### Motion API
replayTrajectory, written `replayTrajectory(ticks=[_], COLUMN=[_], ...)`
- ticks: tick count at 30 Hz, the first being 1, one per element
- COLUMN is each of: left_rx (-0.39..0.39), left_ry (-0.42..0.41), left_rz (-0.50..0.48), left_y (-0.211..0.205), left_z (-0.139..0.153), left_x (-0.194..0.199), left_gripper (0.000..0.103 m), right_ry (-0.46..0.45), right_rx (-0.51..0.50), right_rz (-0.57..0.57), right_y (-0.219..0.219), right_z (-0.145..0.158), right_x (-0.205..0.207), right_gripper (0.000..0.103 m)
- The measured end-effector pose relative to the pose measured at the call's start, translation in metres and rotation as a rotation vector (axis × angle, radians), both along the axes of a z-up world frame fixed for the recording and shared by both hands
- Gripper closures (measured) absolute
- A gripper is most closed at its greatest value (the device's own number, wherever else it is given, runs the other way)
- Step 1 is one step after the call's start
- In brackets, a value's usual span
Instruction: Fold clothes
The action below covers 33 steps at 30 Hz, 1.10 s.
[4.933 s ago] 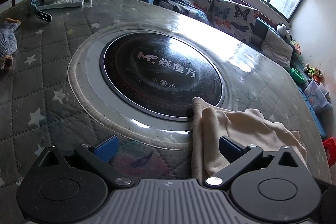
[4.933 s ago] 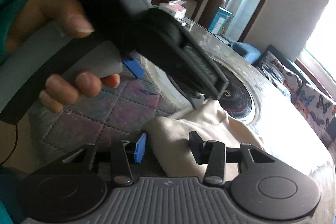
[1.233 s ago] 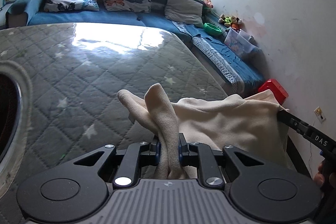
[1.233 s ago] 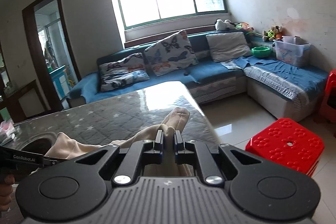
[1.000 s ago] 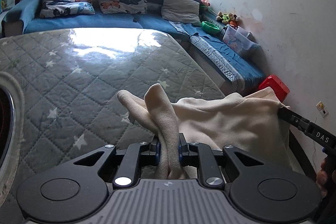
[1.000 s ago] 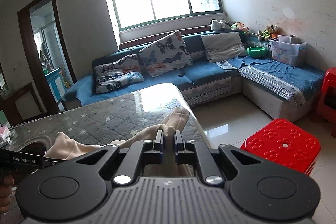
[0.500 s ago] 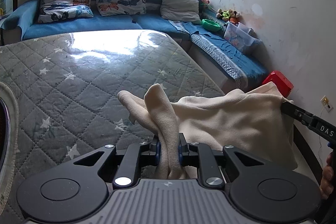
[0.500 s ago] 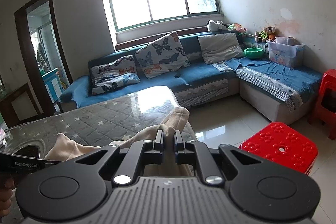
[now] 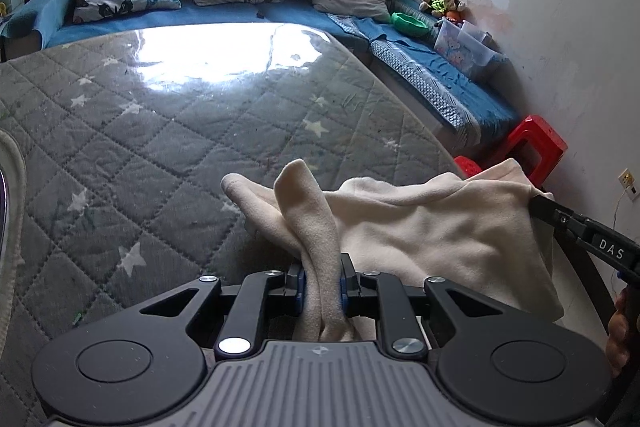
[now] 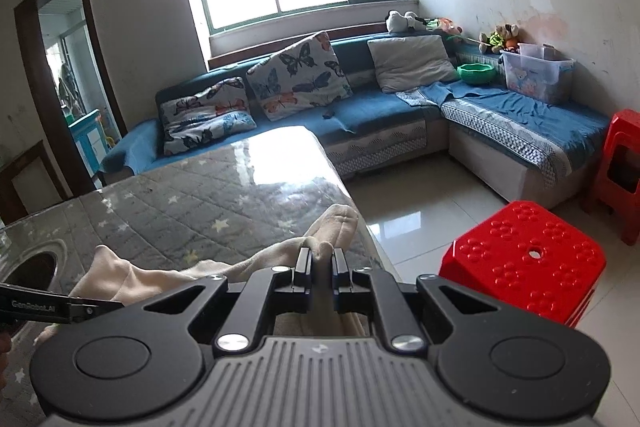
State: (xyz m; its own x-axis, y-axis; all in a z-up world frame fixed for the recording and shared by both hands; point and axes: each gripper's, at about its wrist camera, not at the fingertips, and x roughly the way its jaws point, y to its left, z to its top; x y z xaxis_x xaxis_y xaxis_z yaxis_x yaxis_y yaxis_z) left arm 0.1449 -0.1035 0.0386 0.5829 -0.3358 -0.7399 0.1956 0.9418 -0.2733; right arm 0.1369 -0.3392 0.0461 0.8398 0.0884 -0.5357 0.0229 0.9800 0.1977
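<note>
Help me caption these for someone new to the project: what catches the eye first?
The cream garment, stretched between the left hand-held gripper and the right hand-held gripper, each clamped on a bunched corner above the grey star-quilted table. Behind, the blue sofa with butterfly cushions; a red stool stands beside the table.

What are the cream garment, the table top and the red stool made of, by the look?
Cream garment: soft fleece or brushed knit, matte; fuzzy nap, rounded limp folds where the left gripper pinches it.
Table top: grey quilted star-print fabric under a clear glossy sheet, glass or plastic; it mirrors the window.
Red stool: moulded plastic, semi-gloss, dimpled seat with a centre hole.
</note>
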Motion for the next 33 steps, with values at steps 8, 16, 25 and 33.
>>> replayTrajectory(ticks=[8, 16, 25, 33], left_rx=[0.006, -0.003, -0.013, 0.021], left_ry=[0.024, 0.040, 0.041, 0.020], left_rz=[-0.020, -0.041, -0.041, -0.023], left_y=[0.005, 0.023, 0.032, 0.039], left_z=[-0.007, -0.012, -0.014, -0.014], left_x=[-0.007, -0.021, -0.033, -0.038], left_gripper=[0.086, 0.084, 0.082, 0.063], right_ry=[0.027, 0.062, 0.082, 0.092], right_rx=[0.007, 0.007, -0.042, -0.052], right_rz=[-0.007, -0.010, -0.009, -0.022], right_y=[-0.004, 0.001, 0.012, 0.014], right_z=[-0.009, -0.022, -0.030, -0.031], right_x=[-0.007, -0.028, -0.035, -0.041], right_gripper=[0.095, 0.094, 0.094, 0.087])
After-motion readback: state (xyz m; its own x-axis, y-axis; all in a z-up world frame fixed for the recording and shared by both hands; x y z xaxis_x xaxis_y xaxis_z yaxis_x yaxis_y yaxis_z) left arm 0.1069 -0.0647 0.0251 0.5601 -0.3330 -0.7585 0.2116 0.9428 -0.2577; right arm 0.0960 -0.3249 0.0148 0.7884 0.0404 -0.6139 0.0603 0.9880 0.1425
